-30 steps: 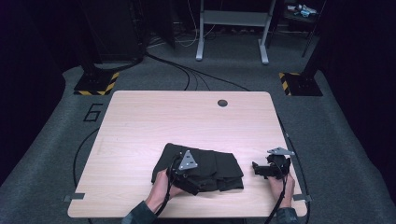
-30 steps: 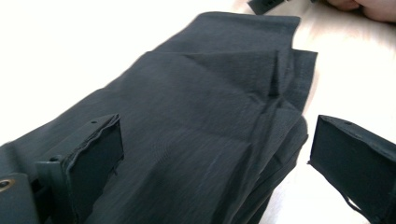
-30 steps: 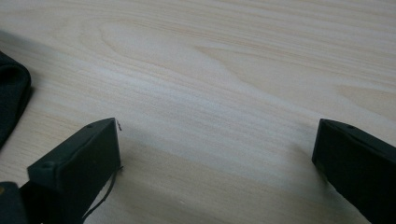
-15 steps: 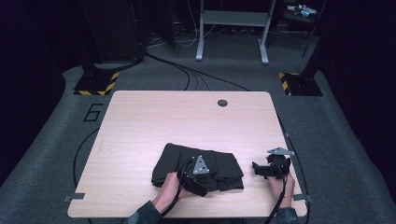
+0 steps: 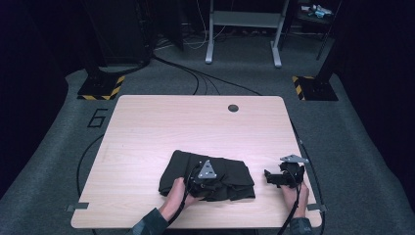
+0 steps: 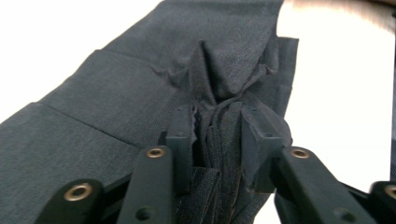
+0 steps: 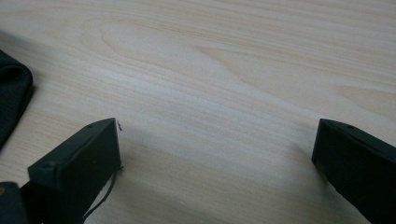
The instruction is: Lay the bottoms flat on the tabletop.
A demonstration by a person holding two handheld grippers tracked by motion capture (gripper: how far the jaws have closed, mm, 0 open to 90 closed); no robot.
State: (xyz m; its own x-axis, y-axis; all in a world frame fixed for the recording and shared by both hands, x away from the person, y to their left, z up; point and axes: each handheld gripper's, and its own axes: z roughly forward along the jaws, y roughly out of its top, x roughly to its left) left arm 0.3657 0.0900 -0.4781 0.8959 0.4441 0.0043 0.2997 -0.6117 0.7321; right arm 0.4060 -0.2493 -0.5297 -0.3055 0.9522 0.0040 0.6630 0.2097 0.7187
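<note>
A dark folded cloth lies on the near half of my pale wooden counter, slightly left of centre, its long side running across the counter. My left hand comes in from the near edge and sets my left claw down on the middle of the cloth, the grey three-cornered plate on top of it facing upward. In the left gripper view, my left claw is clamped on a bunched ridge of the cloth: gathered folds stand up between the two black jaws, pressed on both sides, while the rest of the fabric spreads flat away to the left and ahead.

To the right, just past the cloth's right edge and clear of it, my right hand holds my right claw low over bare wood near the counter's right edge, pointing left toward the cloth. In the right gripper view, my right claw stands wide apart with nothing but wood grain between the jaws; a rounded corner of the cloth sits at the far left of that view, apart from the nearer jaw. A small dark round hole marks the counter's far side, well away from both claws.
</note>
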